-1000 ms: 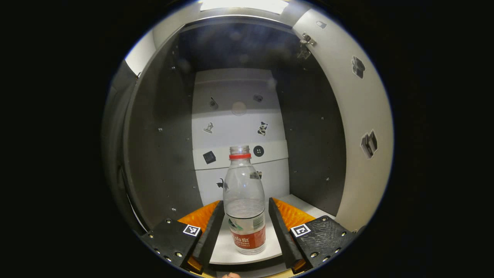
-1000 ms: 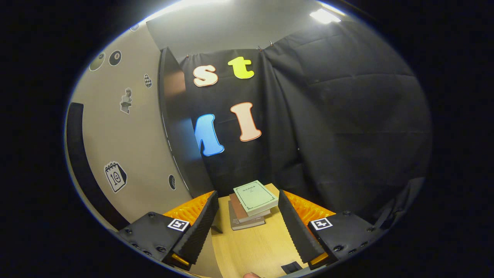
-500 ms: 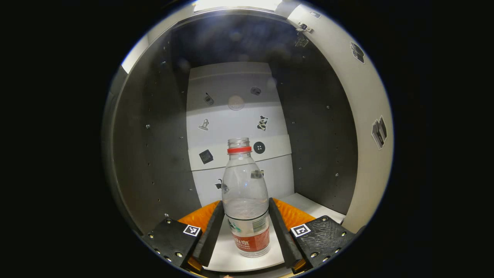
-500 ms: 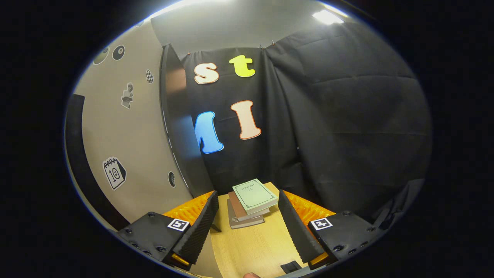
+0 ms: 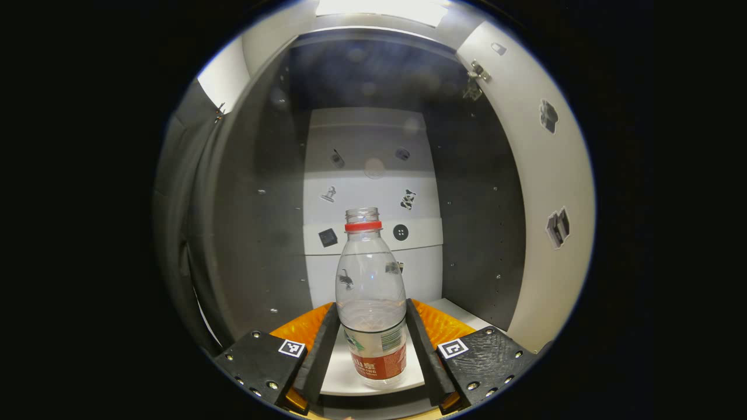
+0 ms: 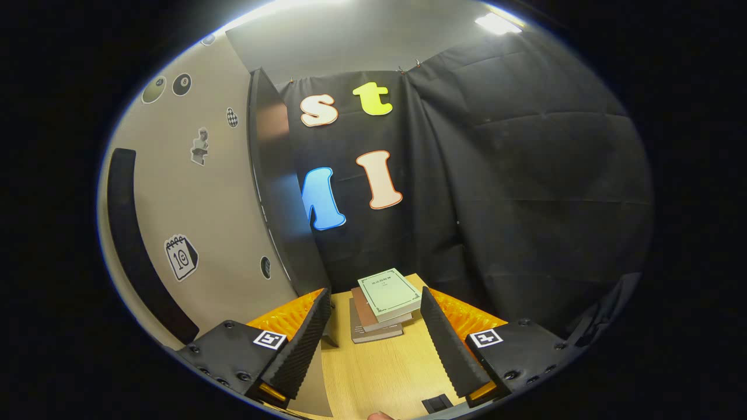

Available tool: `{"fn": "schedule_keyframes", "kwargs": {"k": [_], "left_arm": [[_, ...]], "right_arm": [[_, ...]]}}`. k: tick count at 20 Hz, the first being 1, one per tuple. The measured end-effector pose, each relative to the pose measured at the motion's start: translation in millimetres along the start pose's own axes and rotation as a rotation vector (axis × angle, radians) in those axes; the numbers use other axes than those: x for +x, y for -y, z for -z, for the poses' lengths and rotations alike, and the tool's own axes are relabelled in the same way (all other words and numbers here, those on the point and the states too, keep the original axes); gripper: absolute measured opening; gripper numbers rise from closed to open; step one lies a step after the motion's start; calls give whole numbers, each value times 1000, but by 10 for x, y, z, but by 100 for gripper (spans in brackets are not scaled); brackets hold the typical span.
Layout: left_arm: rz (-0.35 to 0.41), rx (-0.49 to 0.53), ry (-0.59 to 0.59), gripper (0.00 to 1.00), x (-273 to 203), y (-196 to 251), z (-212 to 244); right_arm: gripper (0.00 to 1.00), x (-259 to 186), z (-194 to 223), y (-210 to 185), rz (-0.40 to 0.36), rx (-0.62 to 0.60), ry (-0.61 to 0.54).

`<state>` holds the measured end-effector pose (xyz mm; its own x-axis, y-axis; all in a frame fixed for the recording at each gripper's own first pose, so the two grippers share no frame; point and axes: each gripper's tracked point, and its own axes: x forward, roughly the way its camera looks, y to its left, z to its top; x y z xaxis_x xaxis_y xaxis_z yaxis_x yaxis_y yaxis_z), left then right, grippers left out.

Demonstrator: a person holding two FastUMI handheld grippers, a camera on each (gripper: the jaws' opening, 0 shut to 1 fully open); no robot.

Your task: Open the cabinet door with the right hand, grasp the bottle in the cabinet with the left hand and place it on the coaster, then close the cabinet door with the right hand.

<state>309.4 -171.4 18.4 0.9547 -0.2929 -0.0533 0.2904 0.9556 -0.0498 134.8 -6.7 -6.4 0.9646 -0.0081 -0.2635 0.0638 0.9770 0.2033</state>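
1. The left gripper [image 5: 372,350] is reaching into the open cabinet [image 5: 257,233], its two fingers [image 5: 318,356] standing on either side of the bottle [image 5: 372,303].
2. The jaws are sitting spread around the bottle's lower body. The fingers are appearing to lie right against its sides, but whether they are pressing on it cannot be told from the left gripper view.
3. The bottle is standing upright on the cabinet's white shelf [image 5: 344,373], directly between the fingers and just ahead of the gripper body.
4. The bottle is showing as clear plastic with a rounded shoulder tapering to a narrow neck. A red ring is circling the neck, and the mouth above it is looking uncapped.
5. A label is wrapping the lower part of the bottle: a white and green band above, a red band below. The upper part is looking see-through, with stickers on the back panel [image 5: 373,192] showing through it.
6. The cabinet's dark side walls are rising to the left and right of the gripper; the pale back panel is lying well beyond the bottle.
7. The cabinet door [image 5: 548,192] is standing swung open to the right of the left gripper.
8. The right gripper [image 6: 373,341] is hovering with its jaws spread wide and nothing between them.
9. Ahead of the right gripper, a stack of books [image 6: 382,303] is lying on the wooden table [image 6: 379,373], and the cabinet door [image 6: 198,221] is standing to its left.
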Motion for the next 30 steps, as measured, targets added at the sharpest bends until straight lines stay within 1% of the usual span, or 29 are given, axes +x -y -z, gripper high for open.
{"fn": "schedule_keyframes", "kwargs": {"k": [6, 7, 8, 11, 15, 19, 23, 24, 25, 30], "left_arm": [[-63, 1, -2, 65, -555, -290, 62], [-69, 5, -3, 65, -640, -330, 78], [-79, 9, -3, 65, -718, -379, 102], [-99, 9, 0, 65, -960, -462, 148], [-131, 28, 5, 65, -1270, -546, 299], [-171, 30, -31, 65, -1583, -617, 663], [-207, -6, -82, 65, -1923, -655, 1101], [-214, -18, -94, 63, -2004, -659, 1212], [-220, -28, -105, 65, -2079, -662, 1306], [-258, -57, -145, 65, -2411, -719, 1798]], "right_arm": [[98, -31, -1, -36, -44, -31, -4], [93, -34, -2, -56, -54, -35, -4], [98, -39, -2, -75, -67, -40, -5], [98, -77, -13, -112, -92, -60, 7], [98, -105, 3, -91, -94, -84, 4], [98, -164, -15, -51, -98, -65, 17], [98, -196, 36, 26, -94, -53, 8], [98, -207, 43, 31, -96, -48, 5], [98, -202, 82, 37, -99, -44, 0], [98, -216, 163, 76, -107, -3, -12]]}}
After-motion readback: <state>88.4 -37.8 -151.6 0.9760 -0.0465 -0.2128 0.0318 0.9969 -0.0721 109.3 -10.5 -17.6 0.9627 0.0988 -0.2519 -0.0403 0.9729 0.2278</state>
